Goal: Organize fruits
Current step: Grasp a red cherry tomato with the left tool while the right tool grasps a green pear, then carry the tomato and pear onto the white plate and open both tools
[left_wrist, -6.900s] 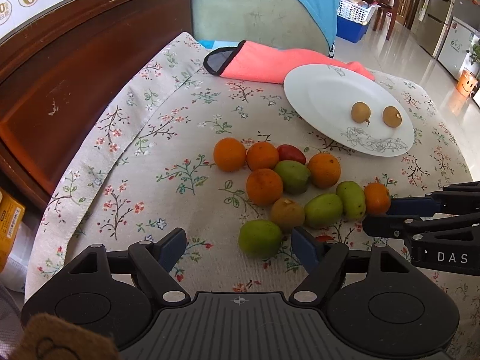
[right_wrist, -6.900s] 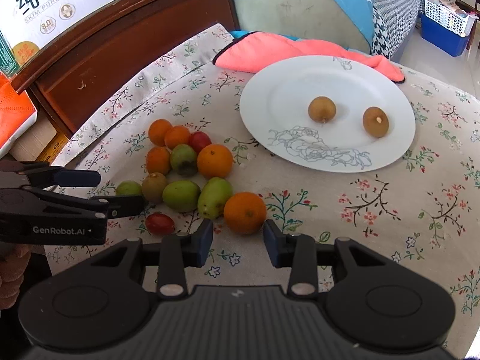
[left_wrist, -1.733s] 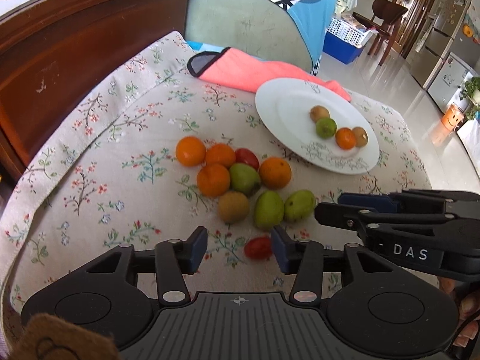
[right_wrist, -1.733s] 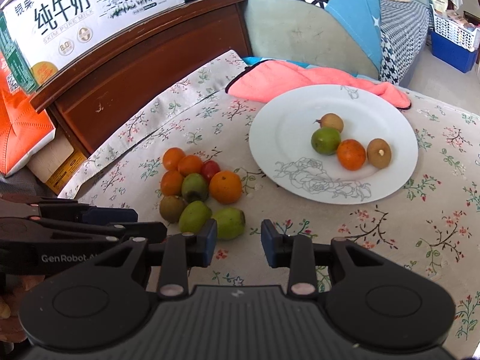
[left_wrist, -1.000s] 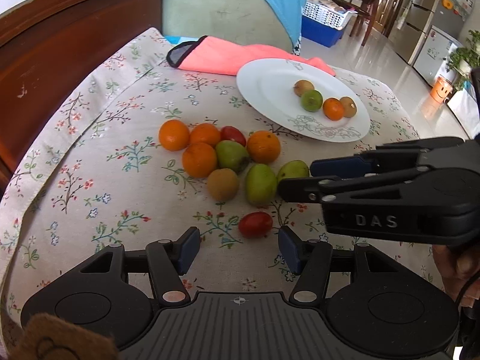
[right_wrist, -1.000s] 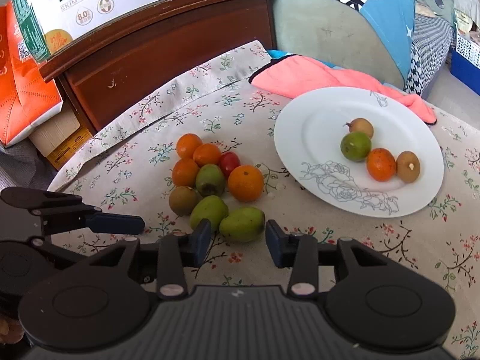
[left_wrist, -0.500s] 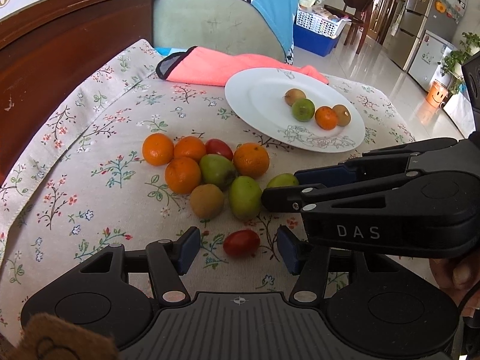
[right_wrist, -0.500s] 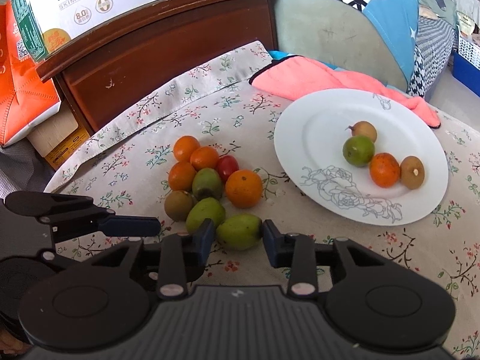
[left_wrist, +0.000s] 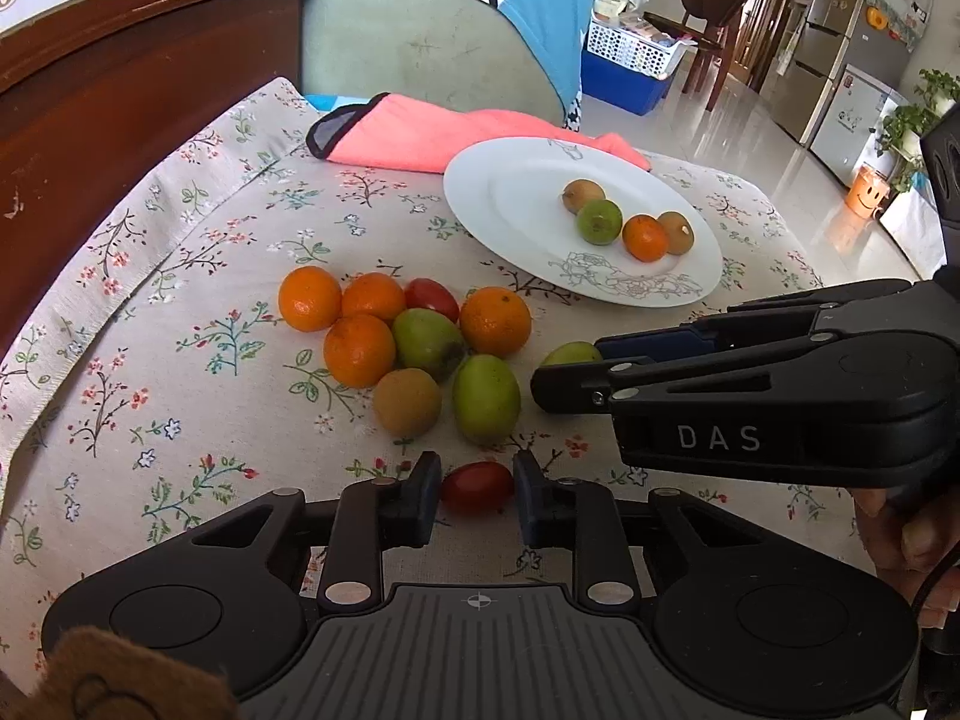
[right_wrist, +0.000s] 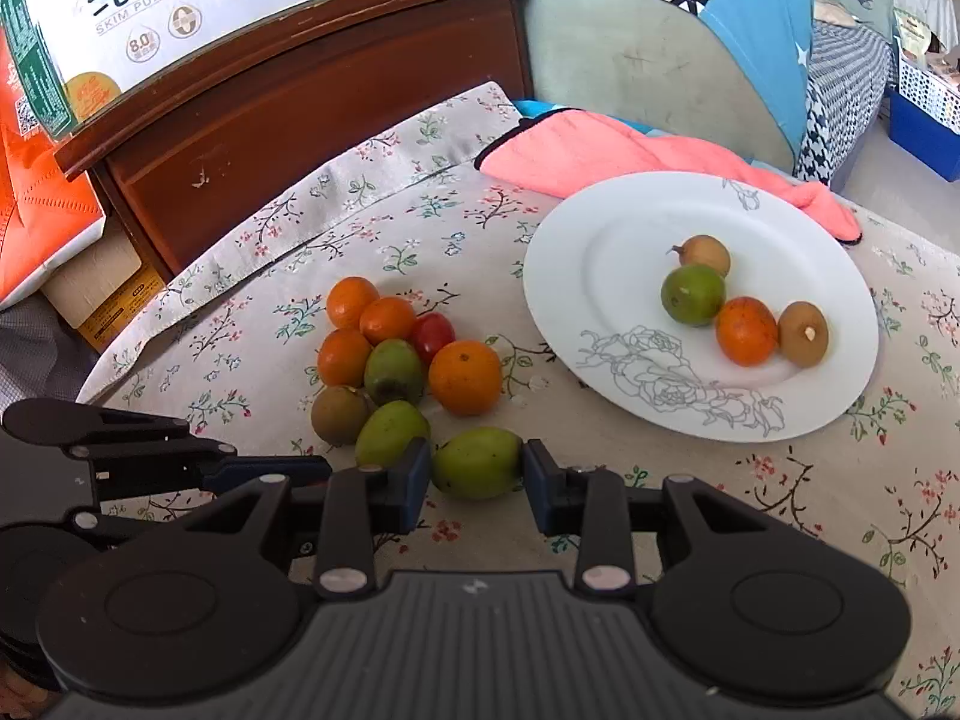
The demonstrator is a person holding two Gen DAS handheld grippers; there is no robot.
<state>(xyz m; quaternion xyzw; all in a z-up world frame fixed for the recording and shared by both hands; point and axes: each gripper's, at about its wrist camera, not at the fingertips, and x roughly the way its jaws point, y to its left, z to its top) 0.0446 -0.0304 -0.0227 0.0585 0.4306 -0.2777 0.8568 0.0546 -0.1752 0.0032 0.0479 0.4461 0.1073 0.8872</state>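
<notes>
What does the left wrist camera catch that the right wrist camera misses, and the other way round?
Only the left wrist view shows the small red tomato lying between the left claw fingers, plus the wooden chair and fridge in the room beyond.

Only the right wrist view shows the milk carton on the wooden headboard, and the whole green fruit between the right claw fingers.

Both show the white plate holding four fruits, the cluster of fruit on the floral cloth, and the pink towel.
</notes>
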